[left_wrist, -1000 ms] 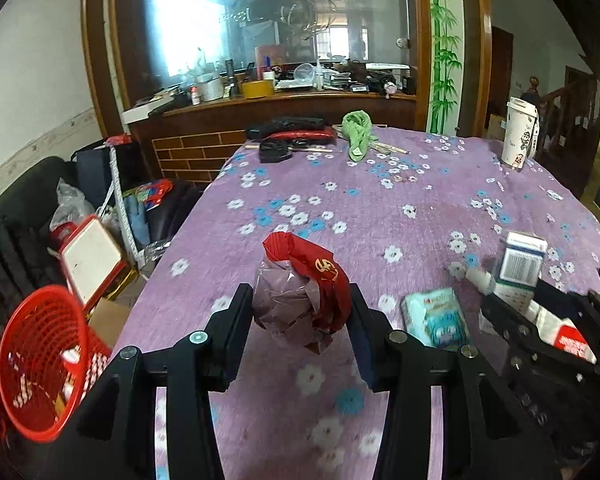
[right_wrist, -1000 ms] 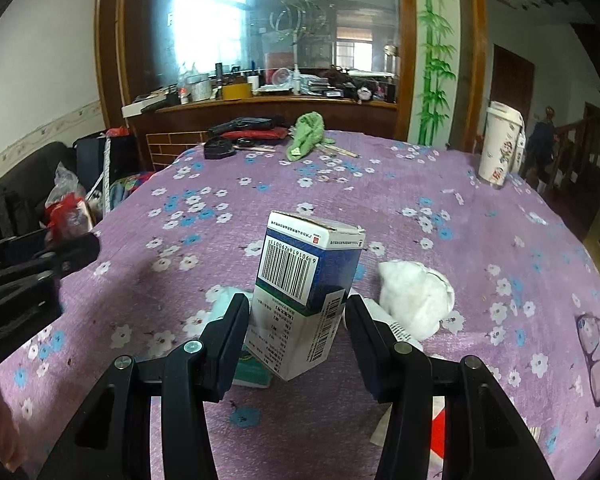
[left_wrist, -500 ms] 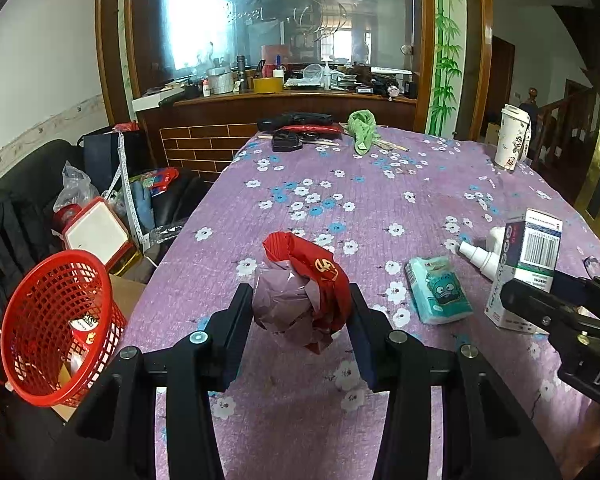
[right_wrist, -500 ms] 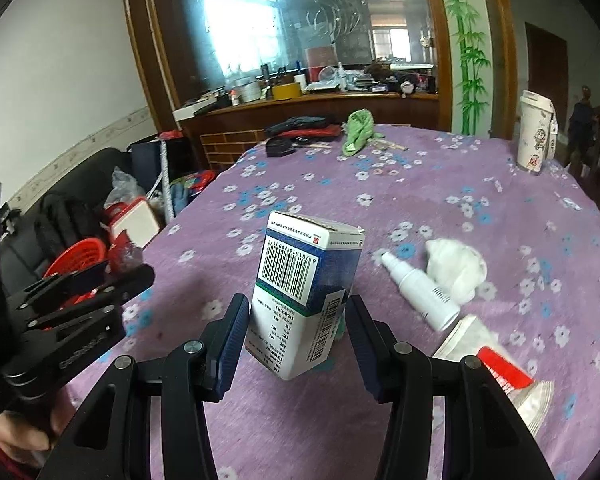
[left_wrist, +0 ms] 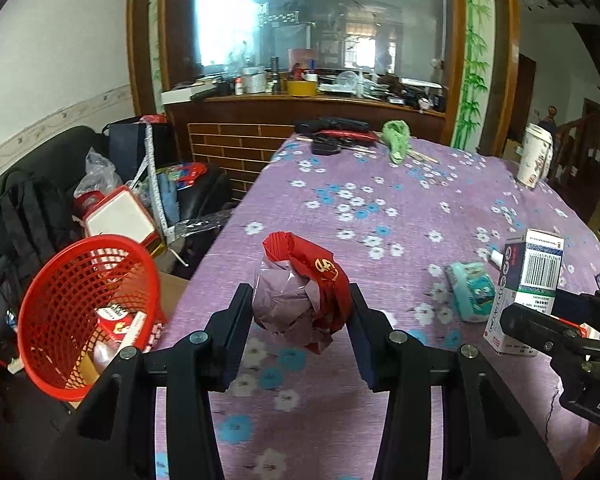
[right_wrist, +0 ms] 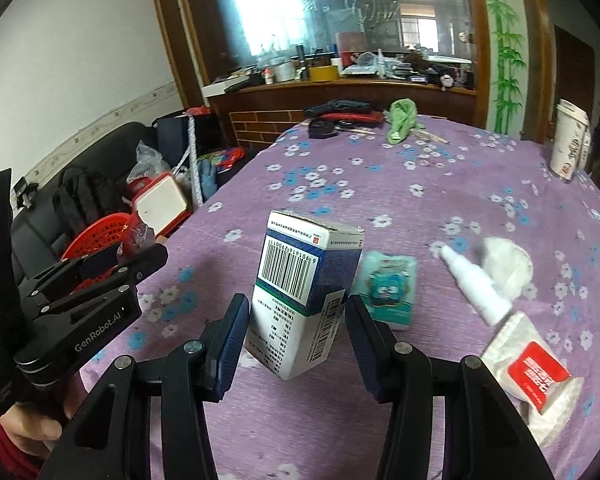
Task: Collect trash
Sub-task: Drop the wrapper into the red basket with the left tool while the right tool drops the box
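At lower centre, a crumpled red-and-clear wrapper [left_wrist: 302,300] is clamped between the left gripper's [left_wrist: 300,320] jaws; a barcoded medicine box [right_wrist: 306,296] is pinched by the right gripper [right_wrist: 296,332]; a red mesh basket [left_wrist: 76,312] is seen at lower left; farther up, a tissue pack [right_wrist: 390,294] and spray bottle [right_wrist: 474,284] lie on the purple floral tablecloth [right_wrist: 380,184].
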Demonstrator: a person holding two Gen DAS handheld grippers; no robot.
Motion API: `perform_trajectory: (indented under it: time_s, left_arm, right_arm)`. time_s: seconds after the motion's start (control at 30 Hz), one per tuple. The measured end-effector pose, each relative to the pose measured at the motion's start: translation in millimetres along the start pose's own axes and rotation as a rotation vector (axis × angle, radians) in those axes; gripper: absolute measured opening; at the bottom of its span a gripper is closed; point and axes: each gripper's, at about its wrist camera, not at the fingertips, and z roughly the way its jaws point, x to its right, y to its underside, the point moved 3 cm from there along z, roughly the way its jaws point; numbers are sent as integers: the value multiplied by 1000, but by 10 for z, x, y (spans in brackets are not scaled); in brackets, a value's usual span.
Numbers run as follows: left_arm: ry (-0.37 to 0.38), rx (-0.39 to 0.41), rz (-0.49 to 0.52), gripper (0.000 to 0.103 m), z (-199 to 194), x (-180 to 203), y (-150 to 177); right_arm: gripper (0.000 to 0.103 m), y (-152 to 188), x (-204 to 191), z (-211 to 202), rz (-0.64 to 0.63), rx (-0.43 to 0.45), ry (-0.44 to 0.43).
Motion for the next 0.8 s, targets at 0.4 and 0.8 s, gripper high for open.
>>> perform_trajectory:
  time_s: [0.4,0.8]
  left_arm:
    - [-146,57,-153,45,-274,-1163,-145]
    - [-241,1,-271,45,-153,-2211,114]
  right_arm:
    - [54,-490,-1085,257,-161,-34,-183]
    - [54,-653,-2205,910,-278,-144,-313]
